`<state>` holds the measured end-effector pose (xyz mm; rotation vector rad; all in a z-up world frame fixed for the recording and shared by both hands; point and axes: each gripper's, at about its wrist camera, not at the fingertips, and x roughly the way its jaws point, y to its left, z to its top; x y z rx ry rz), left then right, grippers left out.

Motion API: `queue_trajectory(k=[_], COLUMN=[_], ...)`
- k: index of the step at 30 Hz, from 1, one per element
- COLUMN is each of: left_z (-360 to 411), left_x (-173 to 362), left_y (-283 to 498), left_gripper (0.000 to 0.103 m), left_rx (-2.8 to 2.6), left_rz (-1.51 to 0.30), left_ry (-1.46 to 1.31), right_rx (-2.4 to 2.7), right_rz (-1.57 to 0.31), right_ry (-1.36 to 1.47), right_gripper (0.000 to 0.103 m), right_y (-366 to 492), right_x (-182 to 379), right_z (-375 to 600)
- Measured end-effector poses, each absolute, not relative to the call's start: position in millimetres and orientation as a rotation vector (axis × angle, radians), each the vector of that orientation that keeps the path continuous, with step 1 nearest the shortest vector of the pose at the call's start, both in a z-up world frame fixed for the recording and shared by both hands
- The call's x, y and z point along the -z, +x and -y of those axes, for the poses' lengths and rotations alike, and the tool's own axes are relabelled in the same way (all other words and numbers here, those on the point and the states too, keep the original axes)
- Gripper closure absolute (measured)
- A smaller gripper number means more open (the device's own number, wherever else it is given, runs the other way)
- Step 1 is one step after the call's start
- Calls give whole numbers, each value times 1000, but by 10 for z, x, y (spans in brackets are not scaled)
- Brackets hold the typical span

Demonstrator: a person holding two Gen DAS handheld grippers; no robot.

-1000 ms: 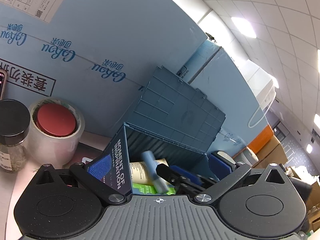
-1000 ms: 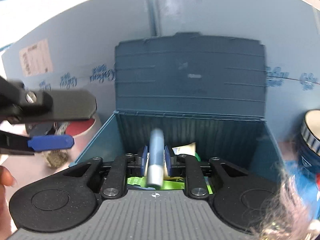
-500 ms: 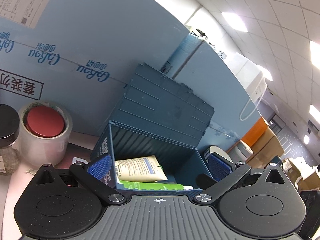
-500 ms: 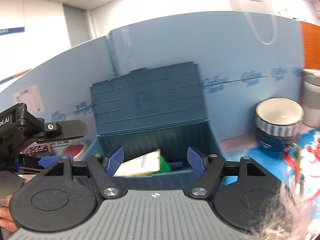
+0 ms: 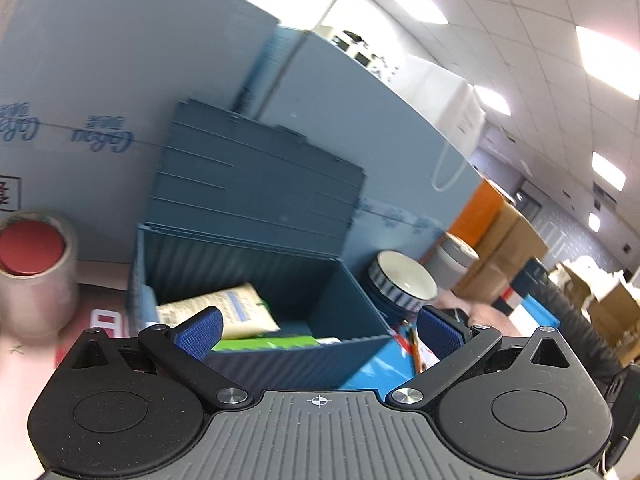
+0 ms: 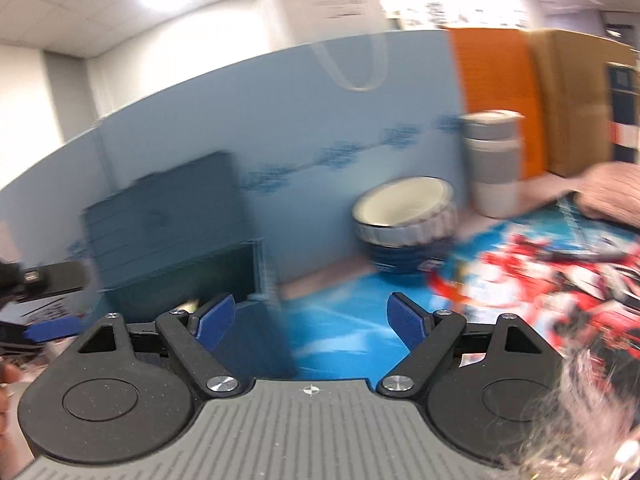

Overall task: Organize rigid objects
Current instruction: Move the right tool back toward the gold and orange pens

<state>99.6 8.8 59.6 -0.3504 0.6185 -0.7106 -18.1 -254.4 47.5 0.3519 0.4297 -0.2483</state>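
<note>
A dark blue storage box (image 5: pixel 320 360) with its lid (image 5: pixel 256 188) raised stands on the table; it also shows in the right wrist view (image 6: pixel 176 272). Inside lie a cream tube (image 5: pixel 224 308) and a green item (image 5: pixel 264 344). My left gripper (image 5: pixel 318 330) is open and empty just before the box's front wall. My right gripper (image 6: pixel 310 320) is open and empty, to the right of the box, over a blue mat (image 6: pixel 340 320). The right wrist view is blurred by motion.
A tape roll with a red cap (image 5: pixel 32 264) stands left of the box. A blue-and-white bowl (image 6: pixel 404 224) and a grey tumbler (image 6: pixel 494 168) stand to the right by the blue partition (image 6: pixel 320 120). A red-and-blue printed sheet (image 6: pixel 540 280) lies at far right.
My right gripper let go of the light blue tube into the box, opened, and swung right away from the box. My left gripper drew back and turned right; the jar has left view.
</note>
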Motion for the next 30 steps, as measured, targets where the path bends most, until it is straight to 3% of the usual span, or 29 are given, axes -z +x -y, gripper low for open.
queue_trajectory(k=[18, 25, 30], left_z=[692, 1072, 1330], left_x=[-474, -290, -150], left_y=[595, 620, 693], left_gripper=[0, 0, 1], left_rx=[973, 911, 871], left_rz=[-702, -793, -849], left_ry=[-327, -303, -269], right_rx=[339, 281, 321], right_rz=[-420, -208, -216], right_ry=[453, 532, 644], right_gripper=[15, 15, 15], right_y=[-682, -492, -573], right_x=[-261, -117, 130], right_z=[3369, 3599, 3803])
